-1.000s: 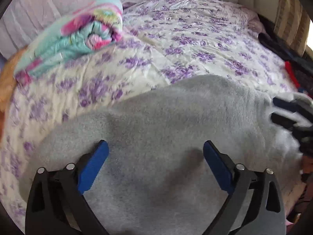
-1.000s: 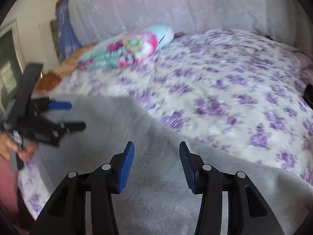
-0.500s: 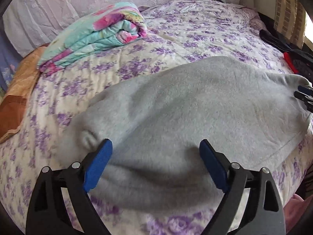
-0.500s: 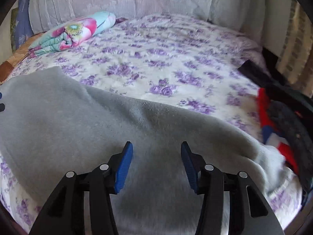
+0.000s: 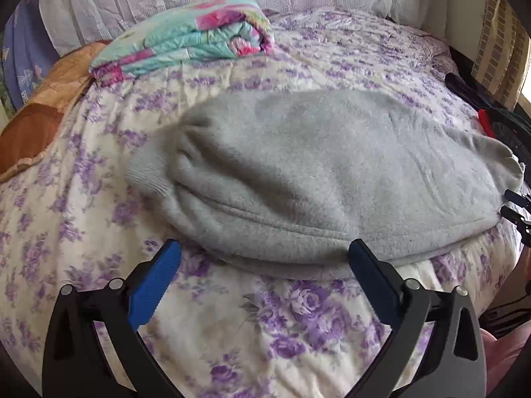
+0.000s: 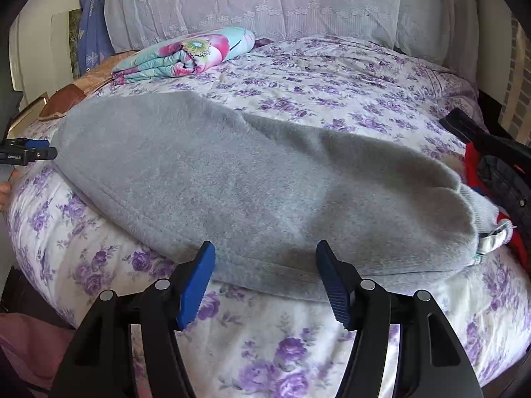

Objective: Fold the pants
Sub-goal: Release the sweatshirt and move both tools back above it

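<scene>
Opening with nothing between their pads, left tongs (image 5: 264, 257) and right tongs (image 6: 265, 258) hovered just short of the grey fleece pants (image 5: 325, 179) on the bed (image 5: 298, 315).

The bed (image 5: 298, 325), covered in a purple-flowered quilt, carries grey fleece pants (image 5: 332, 179) lying folded across it, a rolled floral blanket (image 5: 186, 43) farther back, and dark clothes (image 6: 497, 165) at its edge.

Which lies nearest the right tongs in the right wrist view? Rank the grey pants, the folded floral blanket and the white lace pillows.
1. Grey pants: just beyond the opening right tongs, none between them.
2. Folded floral blanket: far left.
3. White lace pillows: at the back.
</scene>
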Action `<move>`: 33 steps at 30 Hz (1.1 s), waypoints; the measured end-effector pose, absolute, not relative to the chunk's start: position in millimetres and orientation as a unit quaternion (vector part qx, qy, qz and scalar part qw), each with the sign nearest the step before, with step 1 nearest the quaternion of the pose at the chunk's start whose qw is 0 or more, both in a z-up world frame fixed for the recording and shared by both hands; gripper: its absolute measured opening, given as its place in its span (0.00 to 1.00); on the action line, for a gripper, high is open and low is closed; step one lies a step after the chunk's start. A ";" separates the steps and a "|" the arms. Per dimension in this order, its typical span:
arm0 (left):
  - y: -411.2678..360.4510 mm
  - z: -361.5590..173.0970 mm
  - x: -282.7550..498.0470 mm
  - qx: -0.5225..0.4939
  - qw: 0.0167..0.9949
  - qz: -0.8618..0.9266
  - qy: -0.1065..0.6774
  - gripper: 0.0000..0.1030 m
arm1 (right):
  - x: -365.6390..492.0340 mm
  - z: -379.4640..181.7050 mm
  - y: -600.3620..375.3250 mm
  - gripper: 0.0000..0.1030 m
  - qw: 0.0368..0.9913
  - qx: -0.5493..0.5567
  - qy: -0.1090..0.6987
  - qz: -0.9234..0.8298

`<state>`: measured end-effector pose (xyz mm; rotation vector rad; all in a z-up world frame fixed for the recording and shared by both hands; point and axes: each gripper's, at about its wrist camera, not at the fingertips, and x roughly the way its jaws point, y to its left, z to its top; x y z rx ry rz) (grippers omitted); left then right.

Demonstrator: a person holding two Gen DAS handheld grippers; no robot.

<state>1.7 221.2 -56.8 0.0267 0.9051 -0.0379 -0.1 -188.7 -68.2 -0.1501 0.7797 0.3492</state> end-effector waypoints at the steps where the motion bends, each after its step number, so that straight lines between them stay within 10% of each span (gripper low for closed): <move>1: 217.9 -46.0 0.1 0.021 0.906 -0.018 0.422 0.96 | 0.2 -63.0 -188.9 0.62 0.911 -0.065 0.367 0.174; 13: 194.5 -80.7 55.8 0.061 0.904 0.008 0.424 0.96 | 30.1 -91.3 -162.3 0.67 0.901 -0.060 0.380 0.200; 22: 114.6 -1.5 83.9 0.039 0.920 -0.142 0.362 0.96 | 90.3 -39.0 -155.0 0.67 0.926 -0.025 0.318 0.201; 30: 38.3 -94.0 187.5 0.027 0.843 -0.126 0.522 0.96 | 128.7 -70.7 -201.9 0.67 0.927 -0.034 0.365 0.079; 31: 43.4 -104.0 191.9 0.010 0.838 -0.127 0.530 0.96 | 129.6 -75.3 -219.1 0.65 0.929 -0.037 0.366 0.051; 33: 39.7 -98.0 188.6 0.024 0.842 -0.124 0.525 0.96 | 130.5 -81.4 -254.6 0.27 0.927 -0.004 0.370 0.053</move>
